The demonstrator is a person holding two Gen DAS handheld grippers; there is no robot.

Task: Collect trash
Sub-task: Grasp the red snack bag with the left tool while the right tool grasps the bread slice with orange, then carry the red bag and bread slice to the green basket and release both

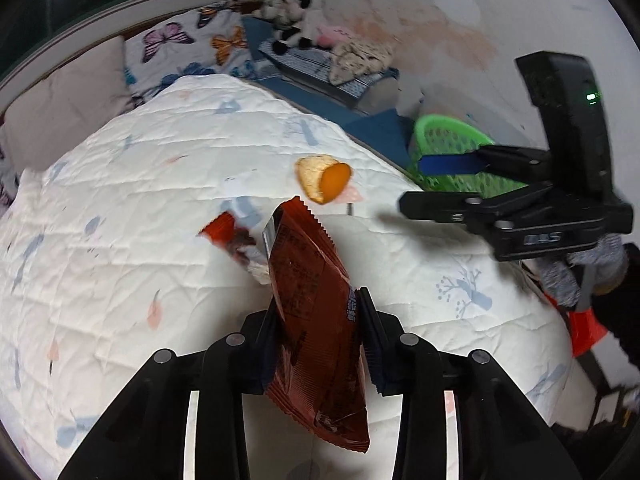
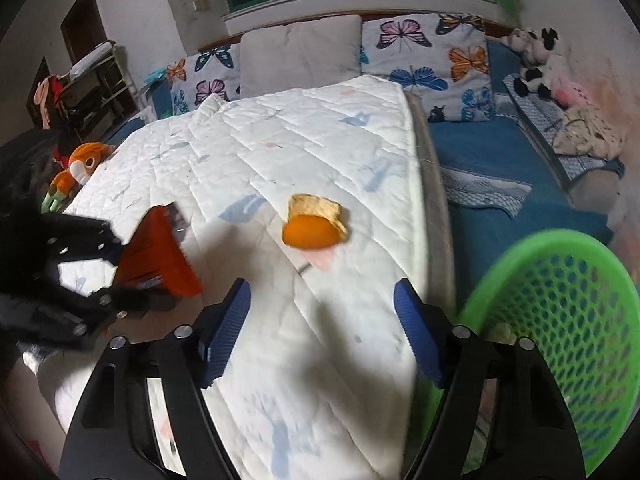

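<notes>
My left gripper (image 1: 318,304) is shut on a red snack wrapper (image 1: 316,320), which hangs upright between its pads above the white quilt (image 1: 160,200). A second red wrapper (image 1: 228,236) lies on the quilt just behind it. An orange peel (image 1: 324,178) rests farther back on the quilt. In the right wrist view that peel (image 2: 314,222) lies ahead of my right gripper (image 2: 322,320), which is open with nothing between its blue pads (image 2: 228,328). The left gripper (image 2: 124,272) with its wrapper (image 2: 160,256) shows at the left. A green mesh basket (image 2: 520,248) stands at the right, beside the bed.
Butterfly pillows (image 2: 424,56) and a plain pillow (image 2: 300,52) line the head of the bed. Plush toys (image 2: 532,60) lie on the blue sheet (image 2: 480,148), and an orange plush toy (image 2: 80,164) sits at the quilt's left edge. A gloved hand (image 1: 596,272) holds the right gripper.
</notes>
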